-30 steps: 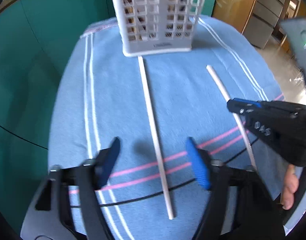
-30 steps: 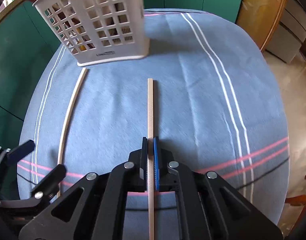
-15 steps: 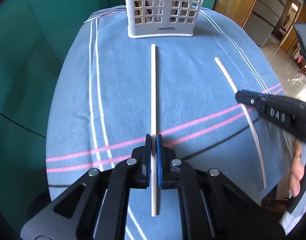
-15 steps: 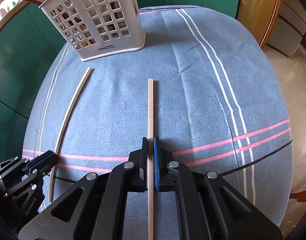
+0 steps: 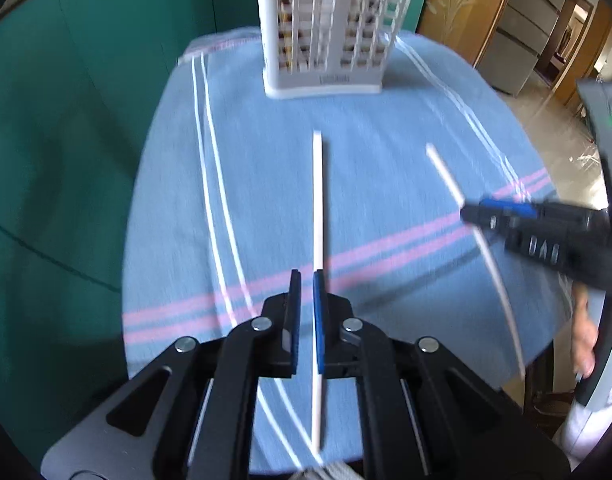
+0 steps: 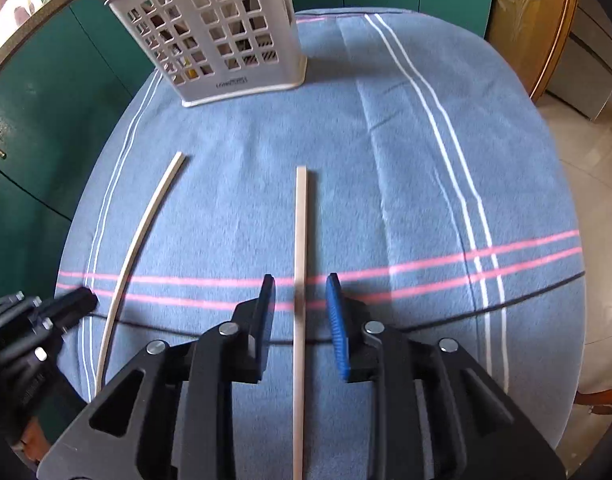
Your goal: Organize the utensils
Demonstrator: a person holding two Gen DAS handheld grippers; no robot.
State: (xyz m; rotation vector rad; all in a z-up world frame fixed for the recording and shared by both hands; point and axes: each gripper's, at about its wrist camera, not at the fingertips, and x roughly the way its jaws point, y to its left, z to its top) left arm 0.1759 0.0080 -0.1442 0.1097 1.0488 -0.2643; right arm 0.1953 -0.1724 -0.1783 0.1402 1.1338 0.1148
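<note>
- Left gripper (image 5: pixel 307 280): fingers narrowly parted, left stick (image 5: pixel 317 200) against the blue pad.
- Right gripper (image 6: pixel 300 292): fingers spread around right stick (image 6: pixel 300 240) on the cloth (image 6: pixel 386 160).
- Basket (image 6: pixel 226 40) label unreadable; the right gripper's side reads "DAS".

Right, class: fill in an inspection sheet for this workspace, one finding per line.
Surface: blue striped tablecloth, lying flat.
Job's things: white perforated utensil holder upright at the far end, with dark handles sticking out. Left chopstick and right chopstick lie apart on the cloth.
Clutter: nothing seen.
Grippers: right gripper is open and straddles the right chopstick. Left gripper has a narrow gap between its jaws, and the left chopstick runs under one pad.
Cables: nothing seen; the thin black line looks like a cloth stripe.
Surroundings: teal cabinets, wooden door.
</note>
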